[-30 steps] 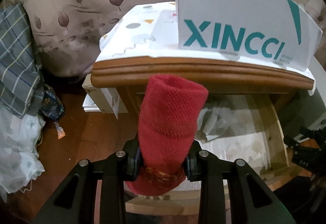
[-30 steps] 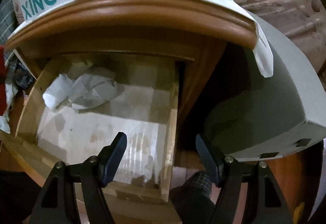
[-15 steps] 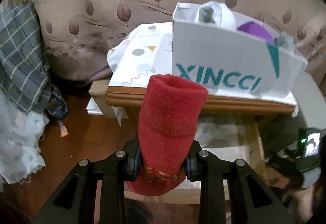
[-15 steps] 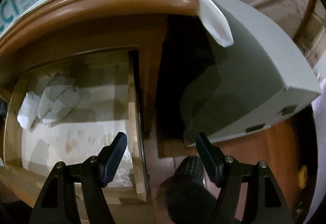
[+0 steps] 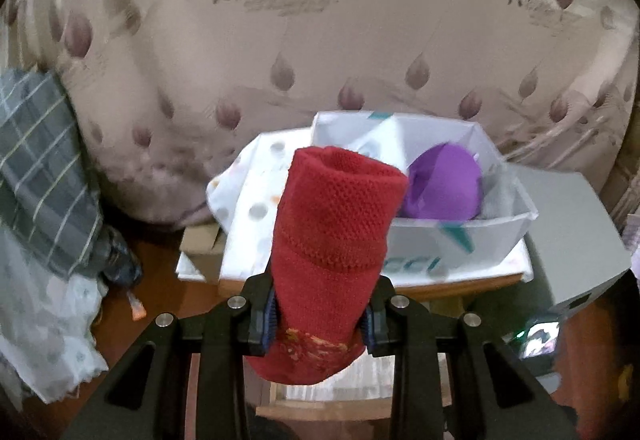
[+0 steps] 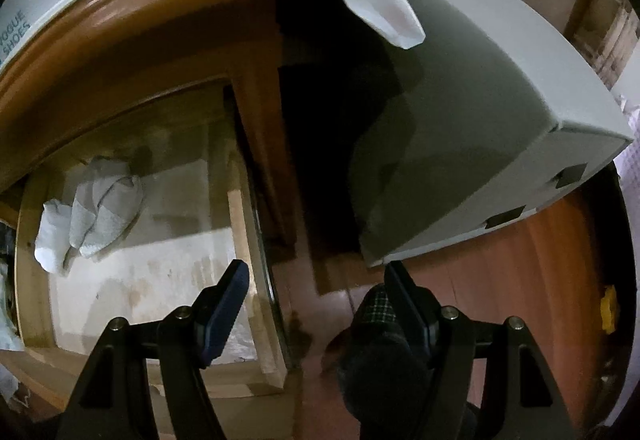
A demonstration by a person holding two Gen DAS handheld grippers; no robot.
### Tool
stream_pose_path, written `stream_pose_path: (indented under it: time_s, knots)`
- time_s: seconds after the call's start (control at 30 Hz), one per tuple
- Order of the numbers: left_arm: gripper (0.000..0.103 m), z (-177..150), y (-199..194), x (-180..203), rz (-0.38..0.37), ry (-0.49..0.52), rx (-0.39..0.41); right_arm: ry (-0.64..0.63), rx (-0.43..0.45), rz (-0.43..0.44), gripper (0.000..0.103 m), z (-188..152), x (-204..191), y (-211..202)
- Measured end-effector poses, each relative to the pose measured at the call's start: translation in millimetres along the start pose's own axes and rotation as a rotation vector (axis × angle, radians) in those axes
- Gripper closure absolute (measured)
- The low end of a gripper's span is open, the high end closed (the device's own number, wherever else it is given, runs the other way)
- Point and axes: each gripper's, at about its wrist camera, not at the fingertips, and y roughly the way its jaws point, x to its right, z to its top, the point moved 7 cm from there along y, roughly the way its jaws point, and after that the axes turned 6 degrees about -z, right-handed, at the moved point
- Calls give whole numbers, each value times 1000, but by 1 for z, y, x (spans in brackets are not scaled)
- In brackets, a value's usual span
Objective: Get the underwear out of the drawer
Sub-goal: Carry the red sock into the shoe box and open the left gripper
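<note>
With the left gripper [image 5: 320,320] clamped on an upright red roll [image 5: 336,240], the box [image 5: 516,196] lies just ahead-right, while the right gripper [image 6: 316,300] gapes empty beside the drawer [image 6: 244,224].

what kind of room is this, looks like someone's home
Most likely a bedroom in a home: a wooden nightstand with its drawer open, a leaf-patterned mattress standing behind it, and a shoe box of clothes on top.

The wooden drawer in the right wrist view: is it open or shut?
Open. The drawer is pulled out from under the nightstand top, so its pale bottom and a grey-white cloth bundle inside are visible.
</note>
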Motion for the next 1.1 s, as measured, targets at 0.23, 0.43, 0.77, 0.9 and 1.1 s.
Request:
stream_pose_path:
  time_s: [0.23,0.43,0.77,0.9,1.1]
  knots:
    - [74,54,19,43,-121,15,-25,8,1,16,31,1,1,-2]
    - [74,89,59,76,-165,45,-43,3,-3,9,31,0,5,0]
    - [74,88,141,108,-161,125,-154,-8,-9,15,31,0,5,1]
    - [74,75,166,109,-143,126,-207,-7,-18,20,31,1,4,3]
    - [74,58,191,102,-116,96,-256,-2,-23,17,31,1,5,4]
